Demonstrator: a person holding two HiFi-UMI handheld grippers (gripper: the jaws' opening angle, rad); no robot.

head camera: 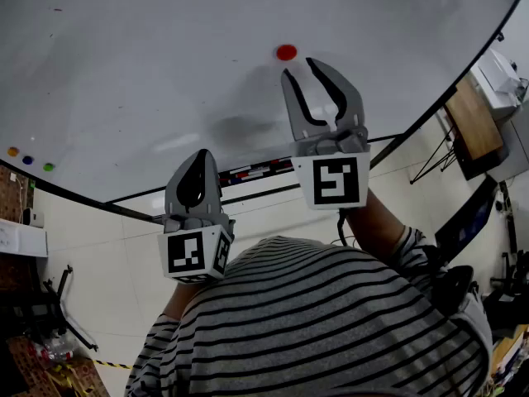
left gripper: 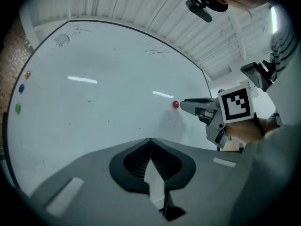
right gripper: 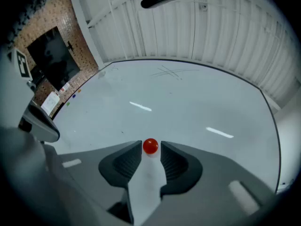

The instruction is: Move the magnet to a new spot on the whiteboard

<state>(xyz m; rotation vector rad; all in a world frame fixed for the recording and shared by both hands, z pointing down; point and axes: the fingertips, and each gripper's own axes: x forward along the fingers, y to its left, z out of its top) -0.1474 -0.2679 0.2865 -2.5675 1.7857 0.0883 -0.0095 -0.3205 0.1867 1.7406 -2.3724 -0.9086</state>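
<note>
Hovering over the whiteboard, the right gripper is presenting its jaws spread apart, gripping nothing. The red magnet is sitting on the board right at the mouth of those jaws, at 12 o'clock from the tips in the right gripper view, with a thin gap showing on each side. In the head view the magnet is lying just beyond the tips, toward 11 o'clock. I am judging it not yet grasped.

The left gripper is hanging back near the board's lower edge, at 7 o'clock from the right one, its jaws pressed together and empty.

Risks, as judged:
- The magnet is looking small, round and glossy. Only the very ends of the fingers are flanking it, so a squeeze there is likely pushing it forward out of the mouth rather than trapping it.
- With the tips this close to the board, closing at an angle is risking a scrape across the surface.
- If the grip is shallow, the pull of the board may be winning on lift-off, leaving the magnet behind or dropping it.

Three small coloured magnets are sitting well apart, at the board's 9 o'clock edge.
</note>
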